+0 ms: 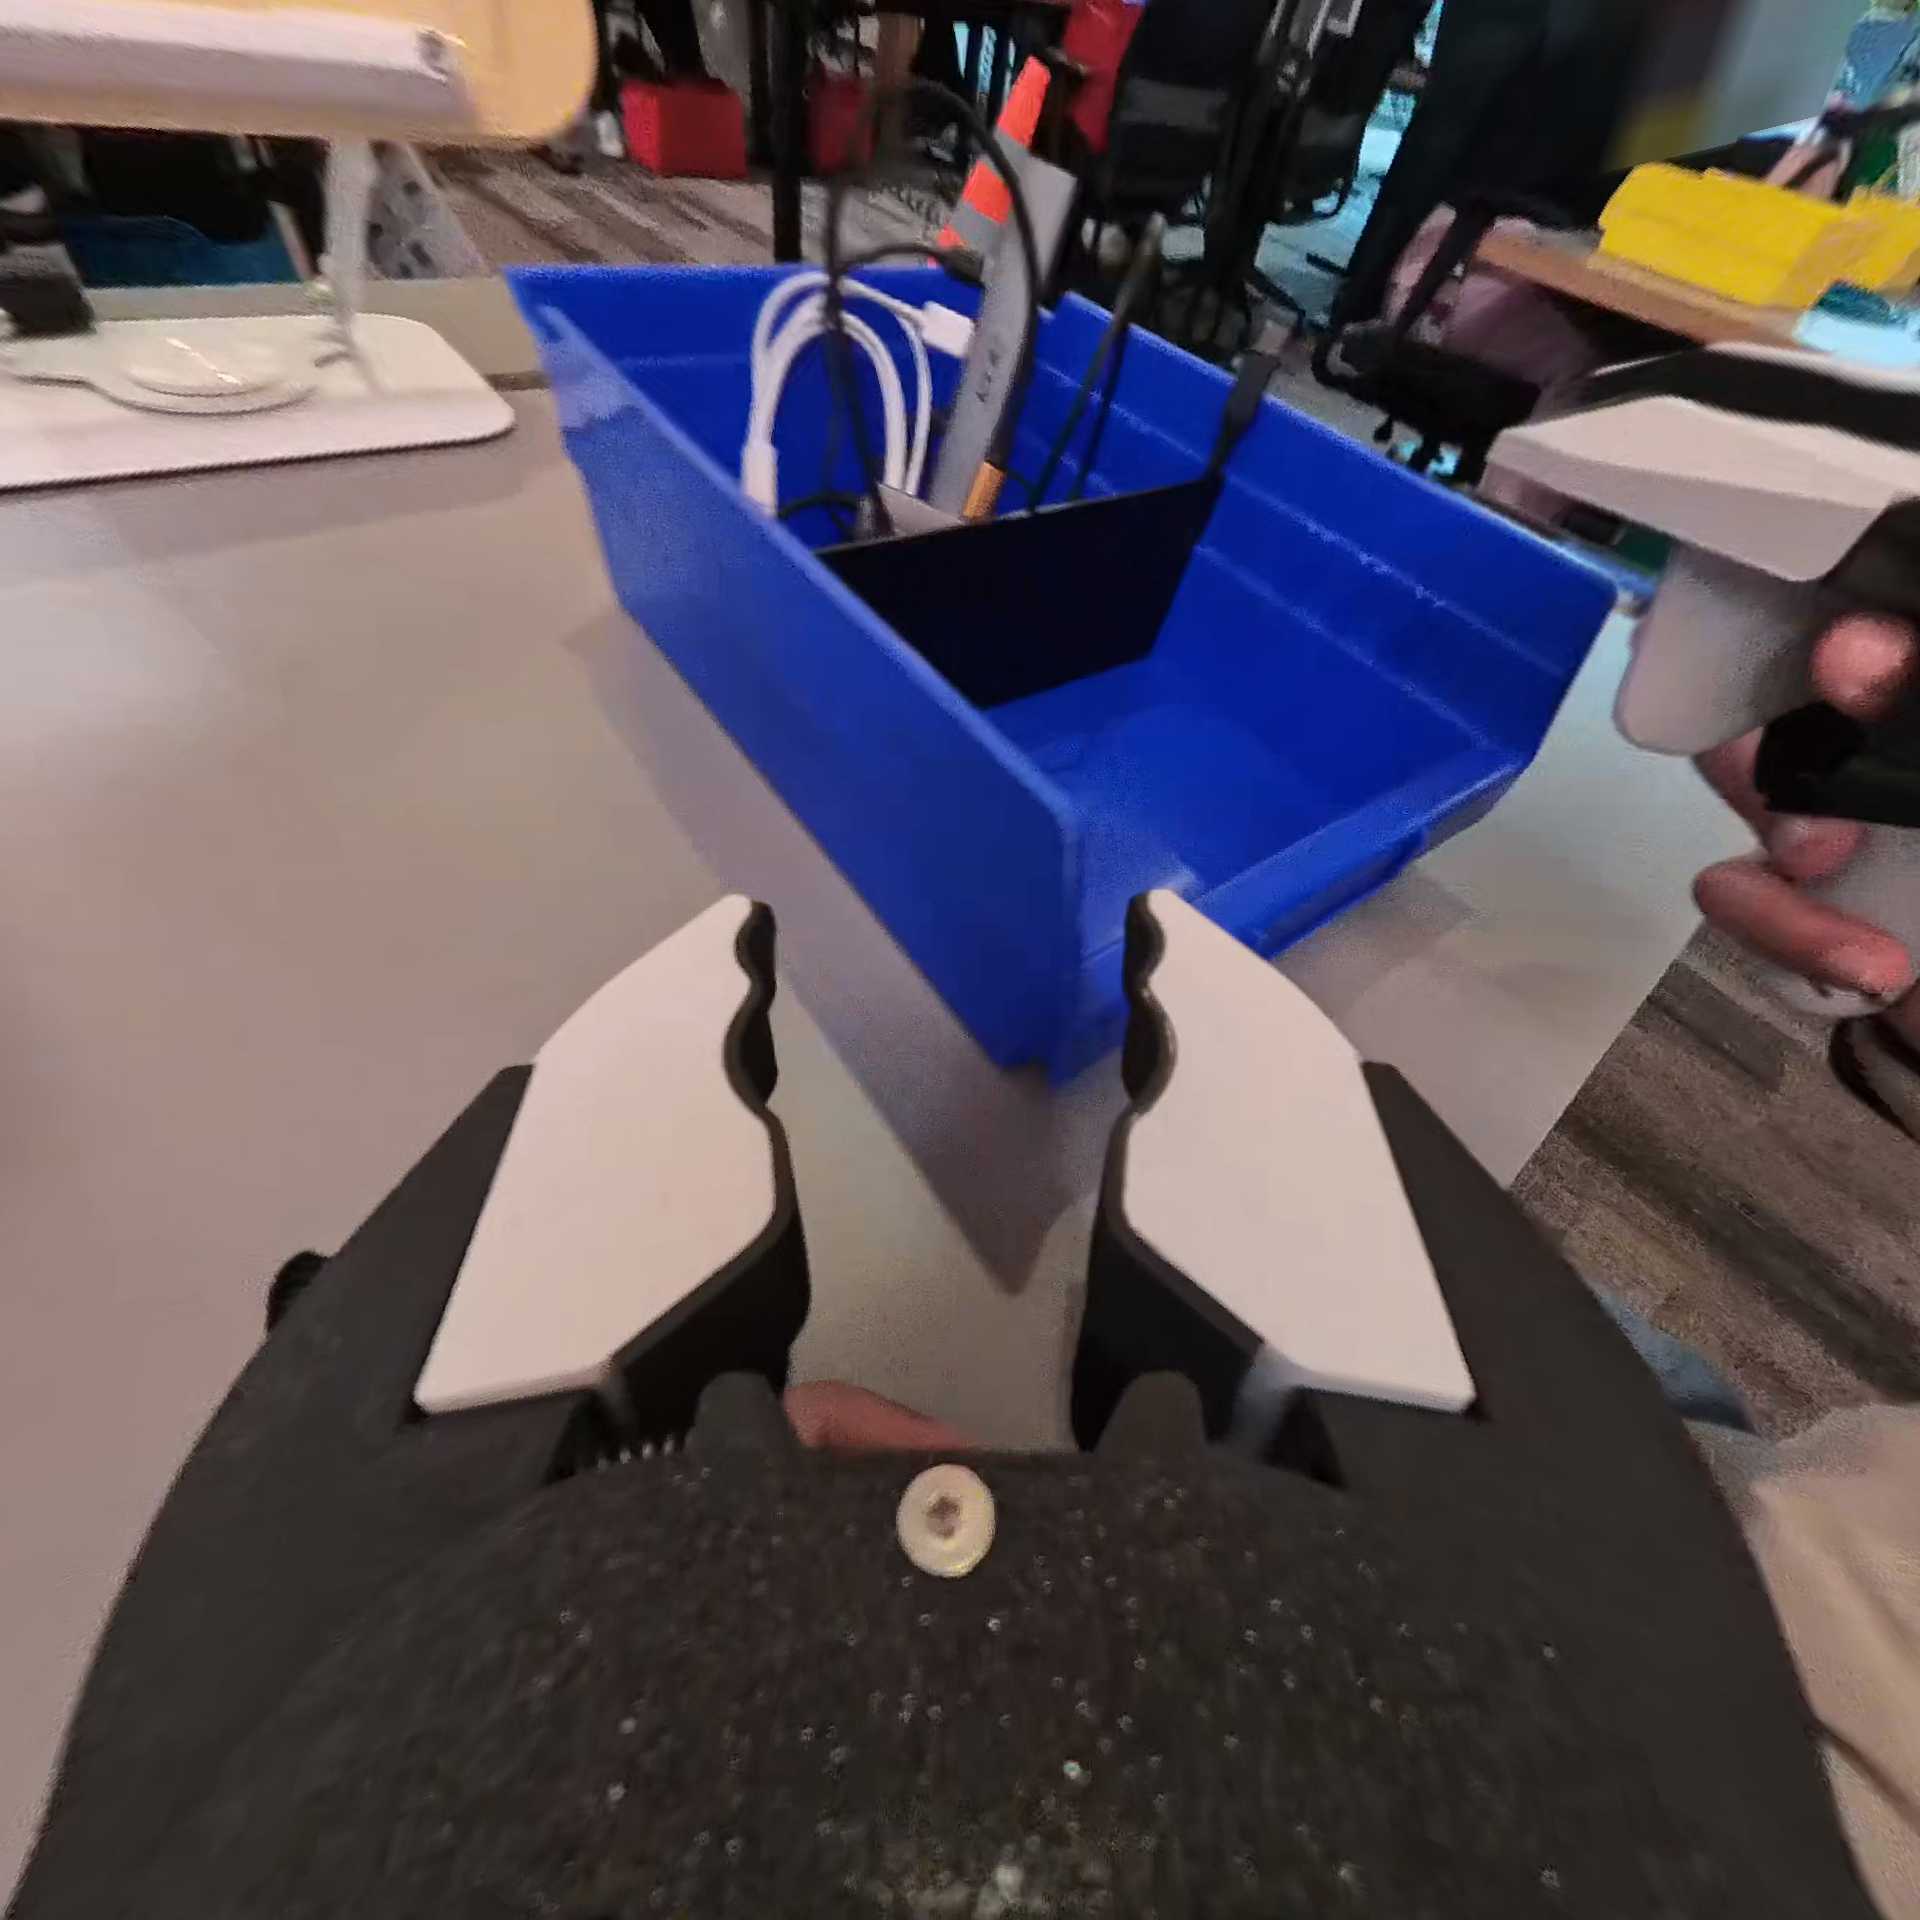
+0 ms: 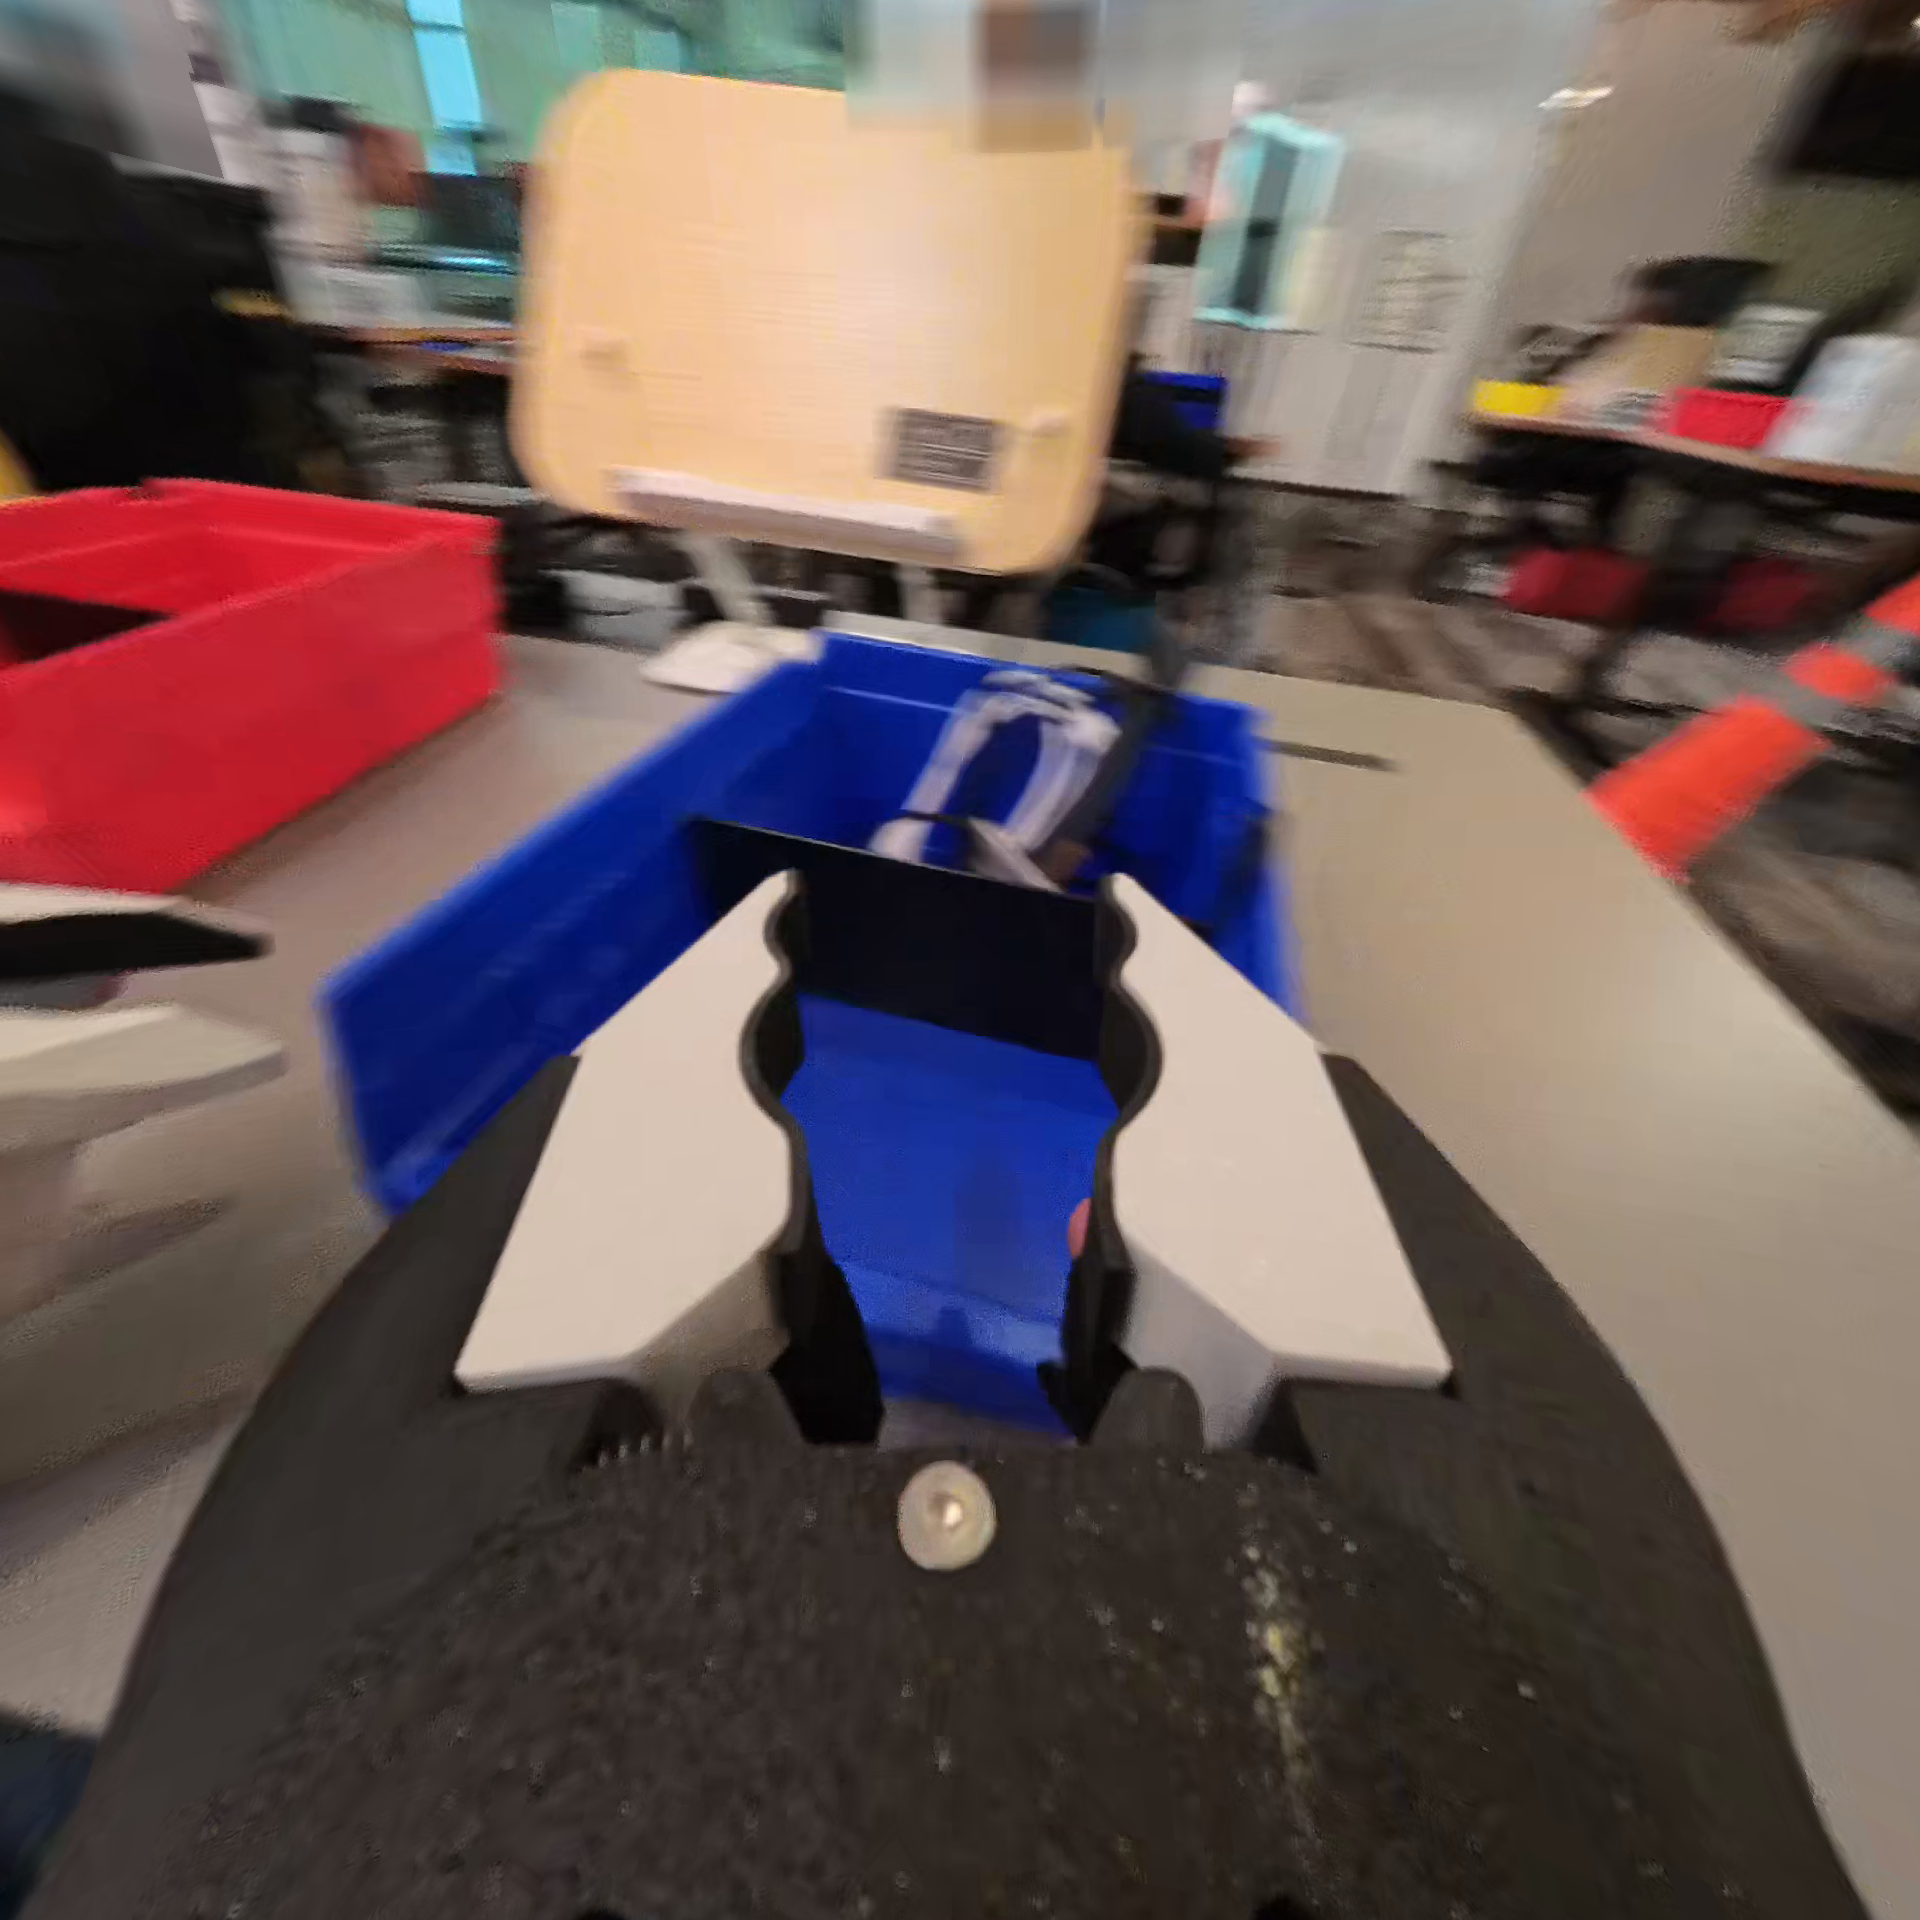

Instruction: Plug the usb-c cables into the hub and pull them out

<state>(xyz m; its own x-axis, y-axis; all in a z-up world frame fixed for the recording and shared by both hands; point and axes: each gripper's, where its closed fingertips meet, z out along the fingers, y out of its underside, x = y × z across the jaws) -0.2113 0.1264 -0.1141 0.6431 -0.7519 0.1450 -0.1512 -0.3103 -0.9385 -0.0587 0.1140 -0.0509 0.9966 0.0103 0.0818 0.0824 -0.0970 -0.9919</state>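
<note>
While both grainy black grippers, left gripper and right gripper, gape empty, a glossy blue bin holds coiled cables.

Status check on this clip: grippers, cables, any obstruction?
Left gripper open, empty. Right gripper open, empty. Cables in blue bin's far compartment, behind black divider. Hub not identifiable.

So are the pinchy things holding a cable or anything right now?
No. The left hand-held gripper and the right hand-held gripper are both open and empty. The cables sit in the far compartment of the blue bin.
</note>
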